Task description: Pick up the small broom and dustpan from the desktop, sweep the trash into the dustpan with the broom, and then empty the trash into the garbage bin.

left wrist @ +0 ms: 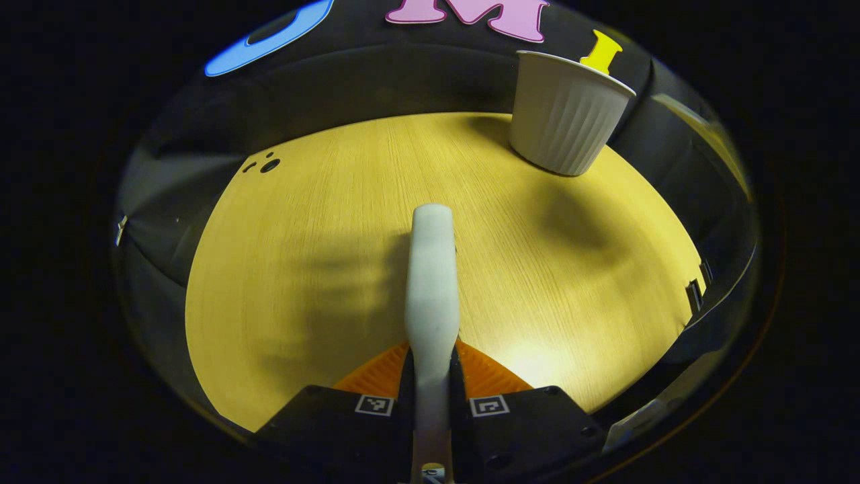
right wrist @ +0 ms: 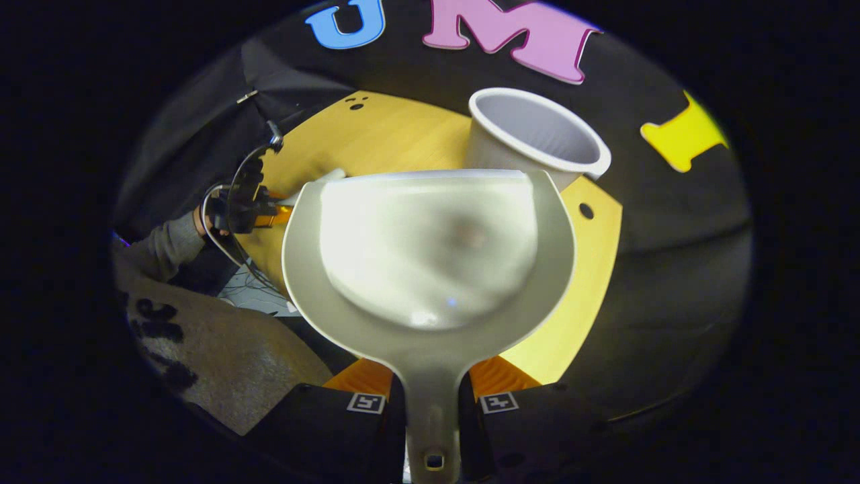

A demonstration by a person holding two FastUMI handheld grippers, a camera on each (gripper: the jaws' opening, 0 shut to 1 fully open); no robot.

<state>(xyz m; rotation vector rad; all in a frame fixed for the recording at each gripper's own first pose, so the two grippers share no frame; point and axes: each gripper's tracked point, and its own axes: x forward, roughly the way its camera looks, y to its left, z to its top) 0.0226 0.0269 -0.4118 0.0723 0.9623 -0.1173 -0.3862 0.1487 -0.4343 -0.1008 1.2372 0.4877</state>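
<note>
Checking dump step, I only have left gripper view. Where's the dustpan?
Observer: The right tool is shut on its handle. The dustpan is held up just in front of the bin.
Operator: Anything in the pan?
Observer: One blurred dark spot mid-pan; can't tell what it is.

Broom in claw (above desktop)
</note>
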